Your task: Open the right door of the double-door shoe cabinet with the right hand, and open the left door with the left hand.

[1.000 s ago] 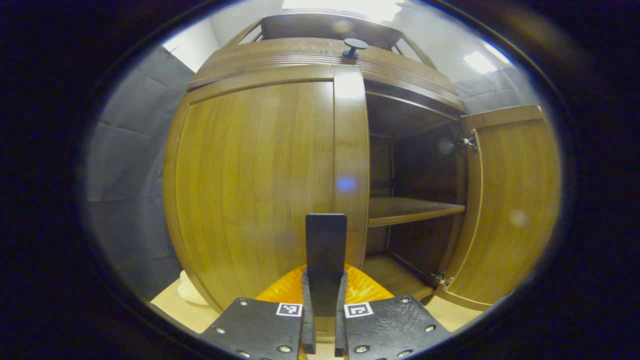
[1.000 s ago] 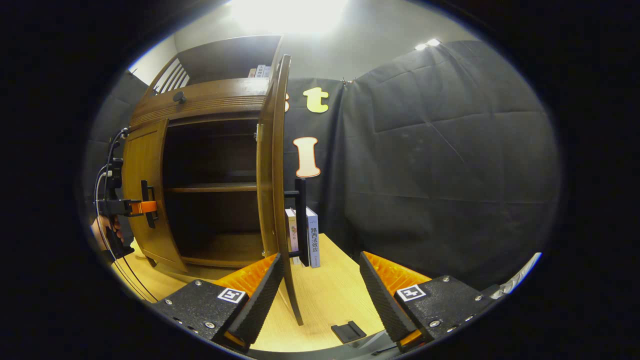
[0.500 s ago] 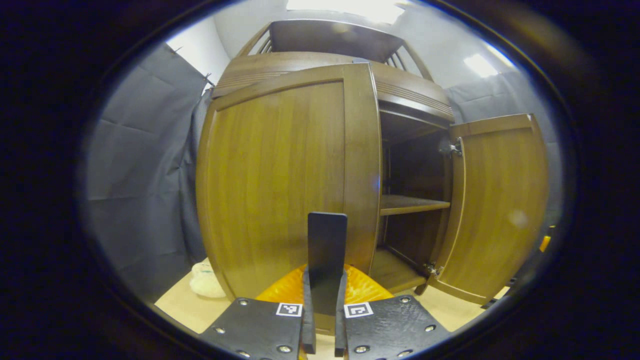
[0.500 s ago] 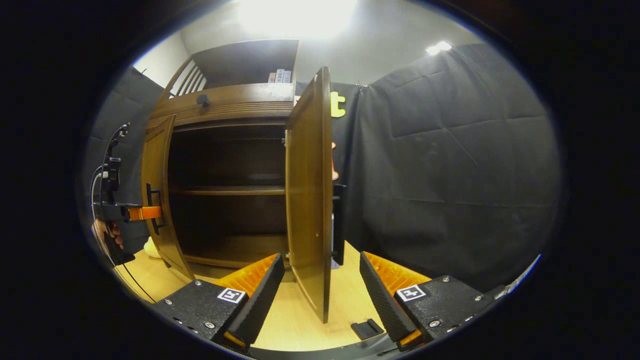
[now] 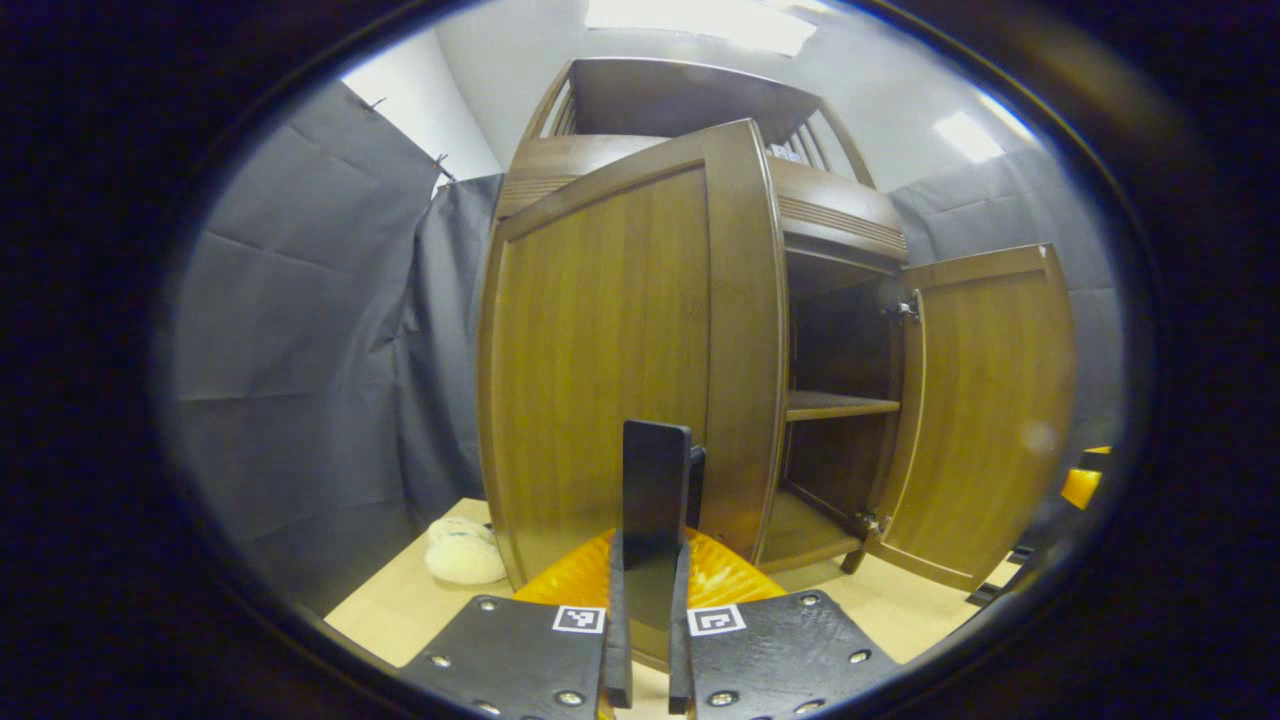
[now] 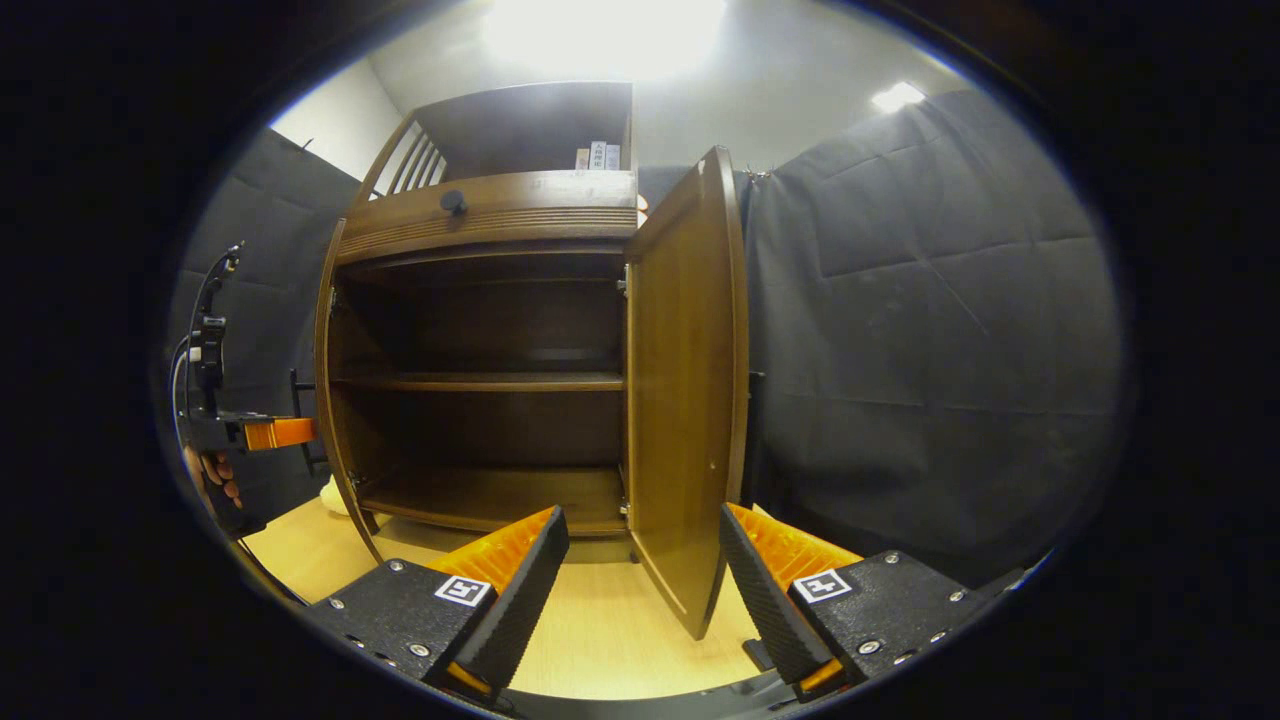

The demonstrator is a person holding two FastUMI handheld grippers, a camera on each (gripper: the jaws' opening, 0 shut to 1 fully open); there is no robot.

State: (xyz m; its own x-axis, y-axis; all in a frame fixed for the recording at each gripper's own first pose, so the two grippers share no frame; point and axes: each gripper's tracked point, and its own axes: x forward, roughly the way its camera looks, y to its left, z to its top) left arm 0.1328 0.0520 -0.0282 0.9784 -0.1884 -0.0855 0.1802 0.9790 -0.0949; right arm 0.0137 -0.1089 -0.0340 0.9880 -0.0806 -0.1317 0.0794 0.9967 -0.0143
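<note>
I see a pale wooden floor (image 6: 600, 640) carrying the shoe cabinet (image 6: 480, 300). A white fluffy thing (image 5: 462, 558) lies beside the cabinet's left side.

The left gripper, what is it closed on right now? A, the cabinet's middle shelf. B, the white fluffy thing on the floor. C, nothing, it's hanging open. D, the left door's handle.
D: in the left gripper view the left gripper has both fingers pressed on the dark handle of the left door, which stands swung out from the cabinet.
</note>
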